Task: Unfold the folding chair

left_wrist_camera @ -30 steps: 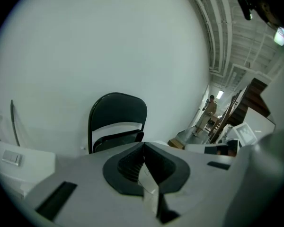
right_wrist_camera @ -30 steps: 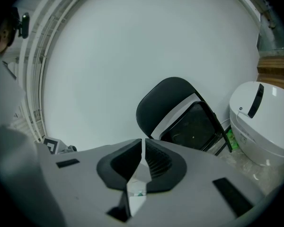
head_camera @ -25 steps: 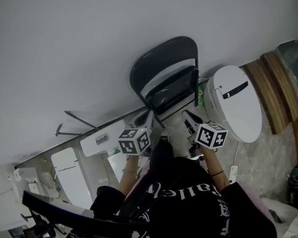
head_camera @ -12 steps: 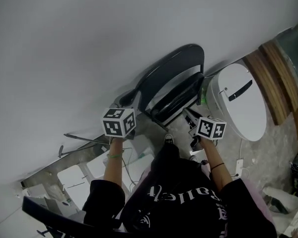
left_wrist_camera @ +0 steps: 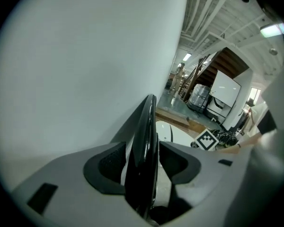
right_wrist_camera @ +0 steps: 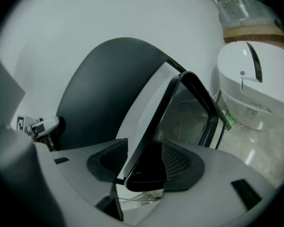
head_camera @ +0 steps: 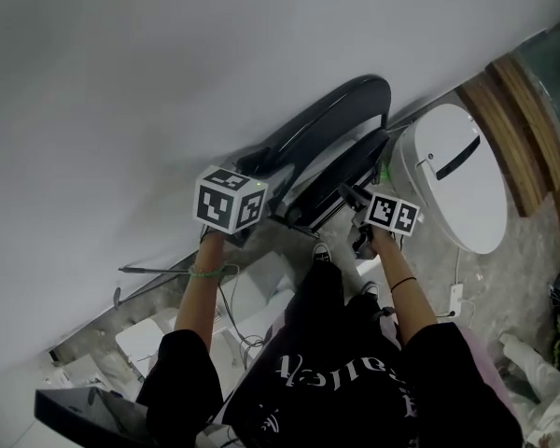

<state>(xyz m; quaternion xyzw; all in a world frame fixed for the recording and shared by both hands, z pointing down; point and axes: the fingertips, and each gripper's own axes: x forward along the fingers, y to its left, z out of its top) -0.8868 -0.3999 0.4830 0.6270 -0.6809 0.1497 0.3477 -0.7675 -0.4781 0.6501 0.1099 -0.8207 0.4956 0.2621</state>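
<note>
Chair (head_camera: pixel 341 110) is folded flat and leans against the wall (head_camera: pixel 121 82), just beside a white round appliance (head_camera: pixel 453 180). Left hand-held gripper (left_wrist_camera: pixel 142 151) is at the chair's upper side edge. Its jaws are opening wide with the black backrest (left_wrist_camera: pixel 145 122) rim between them, and a gap shows beside the rim, so there is no grip. Right hand-held gripper (right_wrist_camera: pixel 147 155) is lower, at the seat (right_wrist_camera: pixel 187 115). Its jaws are opening wide with the seat's corner between them, clear of the left pad; I cannot tell if it touches the right pad. Person (head_camera: pixel 345 381) stands close in front, with both arms reaching to the chair.
</note>
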